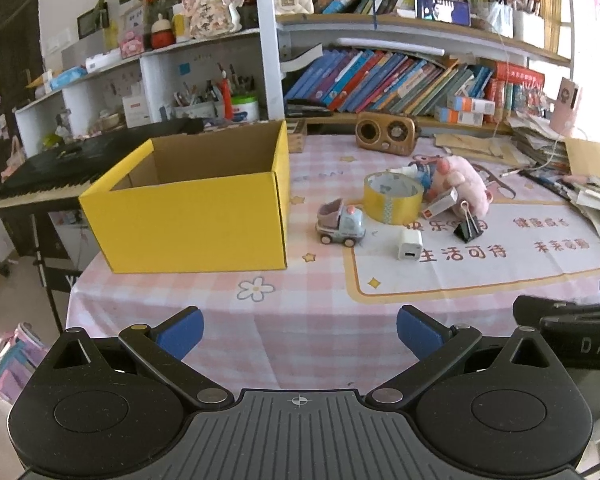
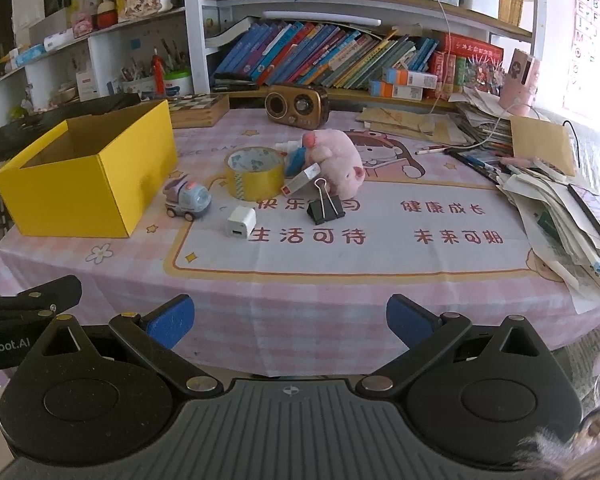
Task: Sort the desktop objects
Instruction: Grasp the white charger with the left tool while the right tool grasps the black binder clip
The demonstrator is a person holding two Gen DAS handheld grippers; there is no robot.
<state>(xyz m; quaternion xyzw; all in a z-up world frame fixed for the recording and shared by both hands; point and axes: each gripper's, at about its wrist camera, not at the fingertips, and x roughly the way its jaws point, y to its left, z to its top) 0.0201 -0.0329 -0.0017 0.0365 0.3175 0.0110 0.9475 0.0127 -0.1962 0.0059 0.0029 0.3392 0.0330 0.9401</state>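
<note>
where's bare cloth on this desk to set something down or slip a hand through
Bare: the near strip of tablecloth in front of both grippers, and the printed panel right of the binder clip, up to the paper pile. Crowded: toy car, tape roll, white charger and plush pig bunch beside the yellow box.

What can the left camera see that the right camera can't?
Only the left wrist view shows the piano keyboard's keys beside the table. Only the right wrist view shows the alphabet poster on the wall. Both show the yellow box, toy truck, tape roll, plush pig, white charger and binder clip.
</note>
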